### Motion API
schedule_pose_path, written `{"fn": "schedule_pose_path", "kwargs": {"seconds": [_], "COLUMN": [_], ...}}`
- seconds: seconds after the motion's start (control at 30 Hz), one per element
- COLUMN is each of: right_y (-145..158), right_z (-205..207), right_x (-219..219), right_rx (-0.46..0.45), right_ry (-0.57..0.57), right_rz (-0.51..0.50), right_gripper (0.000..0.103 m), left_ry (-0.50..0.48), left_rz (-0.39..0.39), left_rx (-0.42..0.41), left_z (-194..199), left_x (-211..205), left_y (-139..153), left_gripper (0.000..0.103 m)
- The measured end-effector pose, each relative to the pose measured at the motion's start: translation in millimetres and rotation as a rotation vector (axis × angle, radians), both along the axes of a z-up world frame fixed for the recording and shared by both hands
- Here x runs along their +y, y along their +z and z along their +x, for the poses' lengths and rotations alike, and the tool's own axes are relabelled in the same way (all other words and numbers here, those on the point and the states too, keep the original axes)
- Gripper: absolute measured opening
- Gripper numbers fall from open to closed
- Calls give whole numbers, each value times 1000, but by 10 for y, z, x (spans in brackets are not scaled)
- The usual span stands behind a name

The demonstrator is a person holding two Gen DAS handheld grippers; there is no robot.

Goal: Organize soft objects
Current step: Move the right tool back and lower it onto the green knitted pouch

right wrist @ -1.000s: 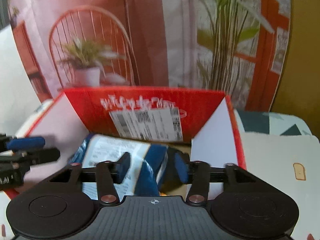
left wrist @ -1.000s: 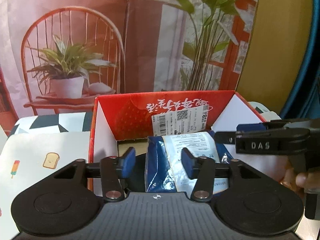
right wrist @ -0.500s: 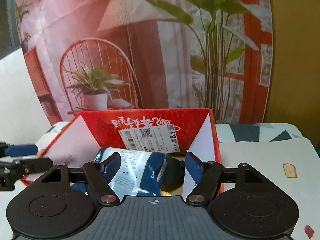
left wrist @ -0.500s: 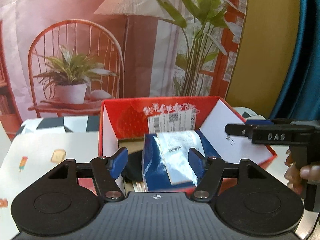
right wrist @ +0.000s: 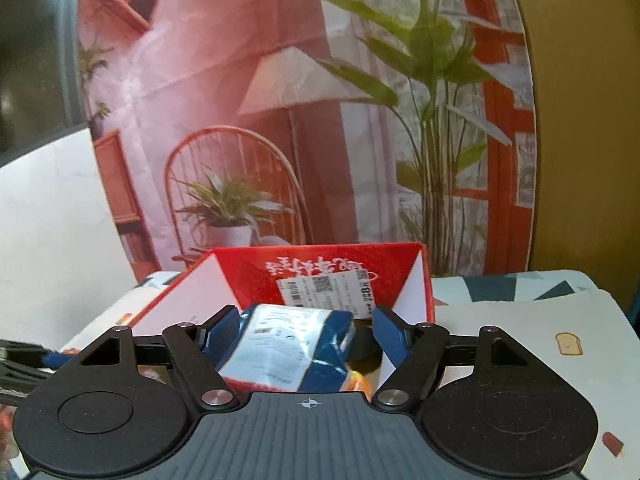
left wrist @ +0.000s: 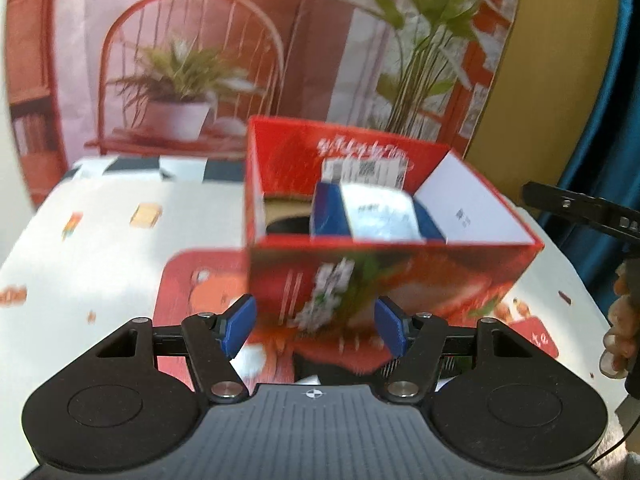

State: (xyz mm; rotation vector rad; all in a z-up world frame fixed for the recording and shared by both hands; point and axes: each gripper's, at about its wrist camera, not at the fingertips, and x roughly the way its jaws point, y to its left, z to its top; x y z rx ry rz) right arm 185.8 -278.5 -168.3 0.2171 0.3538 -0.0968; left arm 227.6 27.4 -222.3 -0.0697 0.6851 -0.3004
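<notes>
Now the blue pack point(left wrist: 376, 216) lies inside the open red box point(left wrist: 400, 276), leaning against its far wall below a white label point(left wrist: 366, 170), with a dark round thing point(left wrist: 286, 226) beside it on the box floor. From the left wrist the box stands on a red mat point(left wrist: 200, 280) on the desk point(left wrist: 100, 240), which carries a white cloth printed with toast and ice lollies. The left gripper point(left wrist: 316, 326) hangs in front of the box's near wall, its blue fingers point(left wrist: 240, 324) apart and empty; they have just been opening. At the right edge of that view a hand point(left wrist: 620, 344) holds the other tool. From the right wrist the right gripper point(right wrist: 306, 334) sits just short of the box, its fingers point(right wrist: 390, 336) apart on either side of the pack without pressing on it; its jaws have just been opening too. Behind the desk hangs a printed backdrop point(right wrist: 280, 120) of a chair, lamp and plants.
</notes>
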Motion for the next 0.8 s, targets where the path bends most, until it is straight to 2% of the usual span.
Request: {"fn": "schedule_pose_path", "kwargs": {"seconds": [0.1,0.33,0.57,0.8], "right_y": [-61,-338,-569,-699], "right_z": [-138,-402,-630,-888], "right_x": [90,312,395,467], "right_rx": [-3,57,107,114], "right_ry": [21,62,52,46], "right_rz": [-4,6,35,47], "right_gripper": [70,69,69,69], "left_ry": [10,10,5,-4], "left_rz": [-29,-84,-89,-90], "left_rx": [20,52,65,56], "left_z": [-102,-353,-527,-739], "left_x": [55,13,-19,12], "left_y": [-66,-211,-328,-370], "left_gripper": [67,66,62,61]}}
